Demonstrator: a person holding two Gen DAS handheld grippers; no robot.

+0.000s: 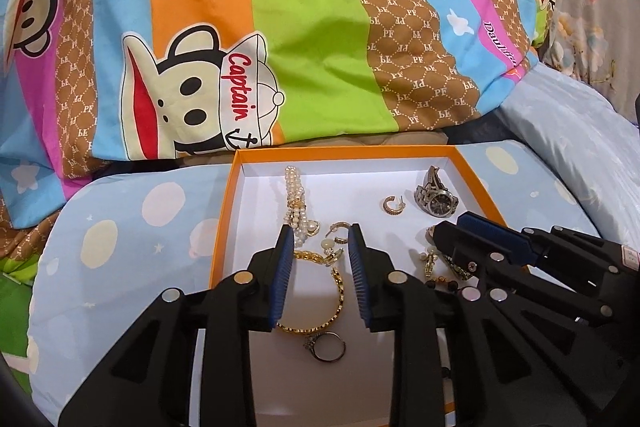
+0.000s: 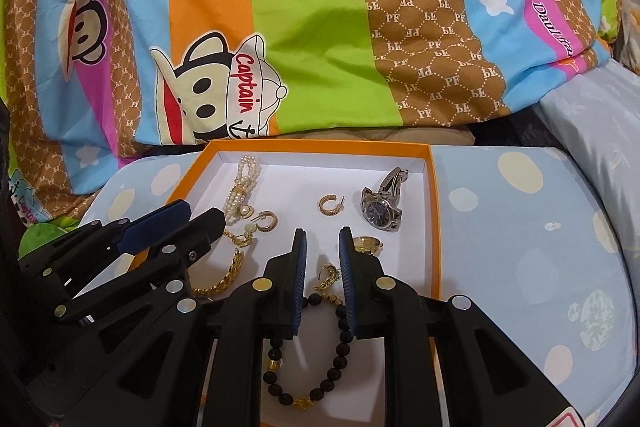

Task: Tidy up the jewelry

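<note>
Presently both grippers hover open over the box (image 1: 224, 227), holding nothing. Left gripper (image 1: 320, 239) straddles the gold chain (image 1: 338, 291); right gripper (image 2: 322, 241) straddles a gold earring (image 2: 326, 277) above the bead bracelet (image 2: 320, 359). Recommended: descend squarely, pinch one piece only, avoid snagging neighbours.

A matt orange cardboard box (image 1: 224, 227) with smooth white paper lining holds a glossy steel watch (image 2: 382, 205), shiny gold bangle (image 1: 338, 291), lustrous pearl bracelet (image 1: 295, 201) and matt black beads (image 2: 344, 323), on soft printed cotton bedding (image 1: 312, 39).
</note>
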